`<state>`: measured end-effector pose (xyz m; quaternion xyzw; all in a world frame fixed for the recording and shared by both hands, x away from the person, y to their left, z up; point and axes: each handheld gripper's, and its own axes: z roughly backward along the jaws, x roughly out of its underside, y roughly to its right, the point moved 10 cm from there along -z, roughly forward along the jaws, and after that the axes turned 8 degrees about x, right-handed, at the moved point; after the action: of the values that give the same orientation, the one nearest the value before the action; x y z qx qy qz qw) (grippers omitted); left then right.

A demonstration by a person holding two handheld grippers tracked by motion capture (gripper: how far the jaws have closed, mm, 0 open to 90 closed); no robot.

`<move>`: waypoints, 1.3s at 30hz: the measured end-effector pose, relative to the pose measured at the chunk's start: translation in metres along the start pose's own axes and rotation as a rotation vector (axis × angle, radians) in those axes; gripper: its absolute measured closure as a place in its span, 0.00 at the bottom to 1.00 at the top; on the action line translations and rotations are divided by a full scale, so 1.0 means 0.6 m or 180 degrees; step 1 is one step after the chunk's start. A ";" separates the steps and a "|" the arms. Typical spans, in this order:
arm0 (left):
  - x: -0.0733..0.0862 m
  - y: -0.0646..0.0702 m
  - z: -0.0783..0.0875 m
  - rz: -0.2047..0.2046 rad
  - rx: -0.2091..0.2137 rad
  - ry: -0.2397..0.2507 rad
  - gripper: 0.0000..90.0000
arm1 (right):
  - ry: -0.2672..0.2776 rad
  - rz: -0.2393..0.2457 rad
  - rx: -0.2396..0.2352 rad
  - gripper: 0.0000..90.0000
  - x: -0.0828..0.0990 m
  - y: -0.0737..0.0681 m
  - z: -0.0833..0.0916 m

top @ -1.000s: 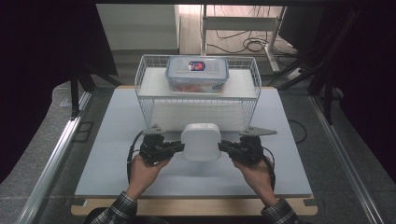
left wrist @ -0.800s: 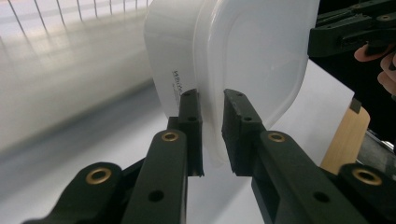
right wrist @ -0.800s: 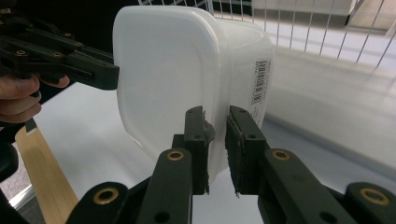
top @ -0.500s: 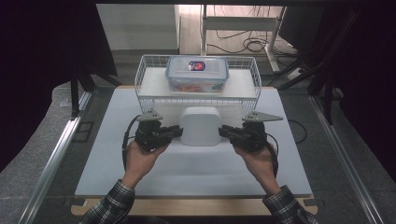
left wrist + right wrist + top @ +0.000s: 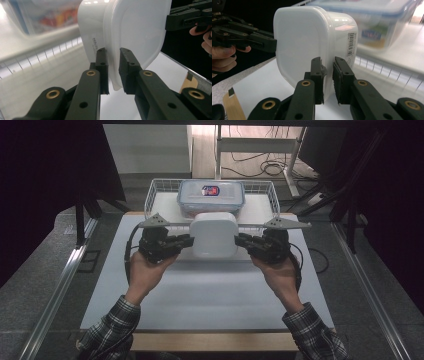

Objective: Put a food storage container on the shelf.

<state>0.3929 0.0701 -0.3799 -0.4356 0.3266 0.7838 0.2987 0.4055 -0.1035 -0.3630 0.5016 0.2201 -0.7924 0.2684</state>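
White lidded container (image 5: 214,234), frame centre: your left gripper (image 5: 184,241) and right gripper (image 5: 243,240) each clamp its rim.

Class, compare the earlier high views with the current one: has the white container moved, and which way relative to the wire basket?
Yes. The white container has risen toward the wire basket, now overlapping its front rim instead of lying below it.

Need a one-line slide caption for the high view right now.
Left gripper and right gripper clamp opposite rims of a white container, held before the wire rack.

Clear lidded food box (image 5: 211,196) in a white wire basket (image 5: 161,186) on the white table (image 5: 210,295).
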 end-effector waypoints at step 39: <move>-0.184 -0.059 0.020 -0.0006 -0.0088 0.0131 0.88 | 0.0164 -0.0190 0.0185 0.84 -0.179 0.055 -0.050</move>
<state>0.4627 0.0808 -0.2874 -0.4560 0.3213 0.7789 0.2866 0.4851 -0.0879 -0.2793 0.5226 0.2187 -0.7929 0.2243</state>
